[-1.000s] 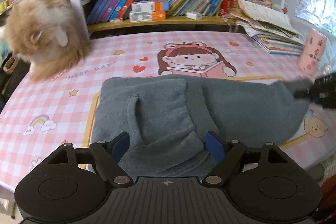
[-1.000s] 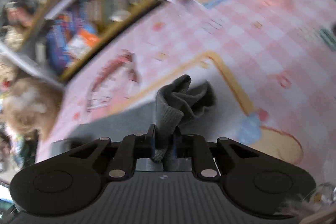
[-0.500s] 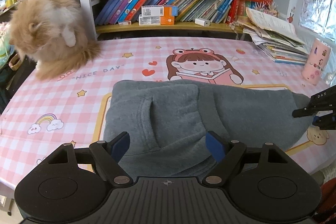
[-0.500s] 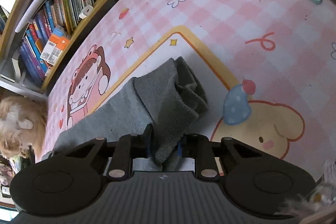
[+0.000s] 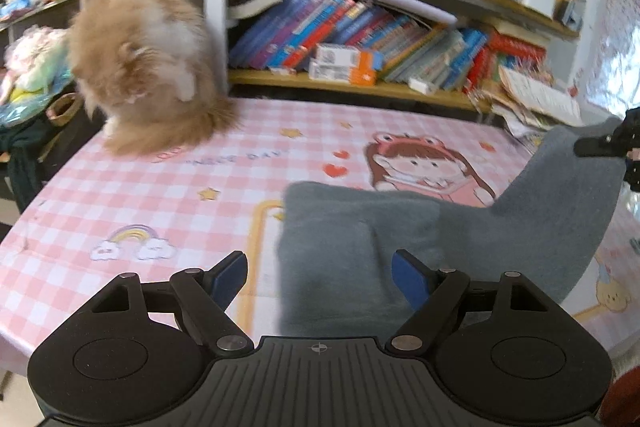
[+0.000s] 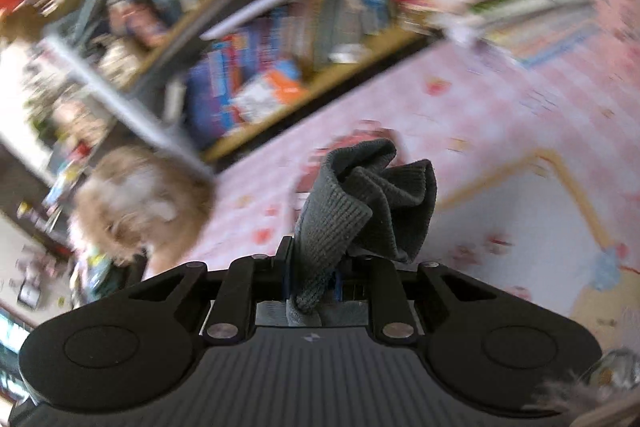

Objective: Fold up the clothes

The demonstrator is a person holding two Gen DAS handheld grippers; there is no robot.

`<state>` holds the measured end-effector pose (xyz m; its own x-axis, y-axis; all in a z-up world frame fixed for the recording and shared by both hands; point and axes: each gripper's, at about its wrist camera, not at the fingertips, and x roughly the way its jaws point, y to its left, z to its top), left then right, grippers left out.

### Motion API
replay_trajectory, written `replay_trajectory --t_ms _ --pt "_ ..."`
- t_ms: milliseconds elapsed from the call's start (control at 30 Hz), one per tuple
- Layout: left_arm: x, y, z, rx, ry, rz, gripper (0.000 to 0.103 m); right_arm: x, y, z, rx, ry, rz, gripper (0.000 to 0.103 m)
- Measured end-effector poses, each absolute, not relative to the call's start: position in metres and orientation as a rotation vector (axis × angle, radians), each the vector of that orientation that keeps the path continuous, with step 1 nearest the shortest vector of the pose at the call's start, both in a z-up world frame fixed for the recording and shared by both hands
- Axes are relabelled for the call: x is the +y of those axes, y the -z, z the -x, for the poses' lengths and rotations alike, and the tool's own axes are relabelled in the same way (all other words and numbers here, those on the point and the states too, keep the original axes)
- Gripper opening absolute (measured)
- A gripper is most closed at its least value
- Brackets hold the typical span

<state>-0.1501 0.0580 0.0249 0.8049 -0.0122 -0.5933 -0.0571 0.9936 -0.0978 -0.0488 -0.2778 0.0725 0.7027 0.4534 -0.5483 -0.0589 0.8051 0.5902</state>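
The grey sweatshirt is lying on the pink checked desk, its right end being lifted clear by the right hand-held gripper, which is clenching the ribbed cuff. The left hand-held gripper is hovering released over the near hem. Judging by this, the fold wants a level carry across — edges matched. A fluffy cat is sitting by the bookshelf — worth avoiding.
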Motion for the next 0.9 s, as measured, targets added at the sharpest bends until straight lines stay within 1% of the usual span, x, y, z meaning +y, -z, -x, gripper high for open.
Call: replay_trajectory --t_ms 167,333,433,567,600,667,700,767,900 --pt "0.099 -0.024 0.161 0.609 -0.073 0.169 0.082 -0.205 -0.104 0.052 0.697 -0.433 -0.446 0.017" --pt "0.138 -0.021 0.175 0.603 -0.112 0.231 0.082 -0.126 -0.111 0.062 0.690 -0.567 -0.256 0.017" --pt "0.158 -0.017 0.181 0.603 -0.132 0.260 0.082 -0.079 -0.095 0.071 0.755 -0.658 -0.129 0.018" --pt "0.179 -0.012 0.186 0.608 -0.159 0.328 0.082 -0.030 -0.055 0.074 0.870 -0.718 -0.010 0.019" --pt "0.183 -0.011 0.187 0.607 -0.165 0.343 0.082 -0.022 -0.045 0.075 0.895 -0.720 0.017 0.021" --pt "0.190 -0.012 0.187 0.596 -0.163 0.358 0.082 -0.006 -0.025 0.077 0.944 -0.723 0.069 0.031" --pt "0.193 -0.012 0.188 0.591 -0.162 0.366 0.082 -0.009 -0.026 0.077 0.943 -0.737 0.052 0.033" --pt "0.194 -0.013 0.185 0.581 -0.149 0.369 0.082 -0.015 -0.029 0.077 0.940 -0.766 0.017 0.042" --pt "0.186 -0.019 0.171 0.571 -0.091 0.370 0.082 -0.028 -0.036 0.076 0.933 -0.823 -0.054 0.043"
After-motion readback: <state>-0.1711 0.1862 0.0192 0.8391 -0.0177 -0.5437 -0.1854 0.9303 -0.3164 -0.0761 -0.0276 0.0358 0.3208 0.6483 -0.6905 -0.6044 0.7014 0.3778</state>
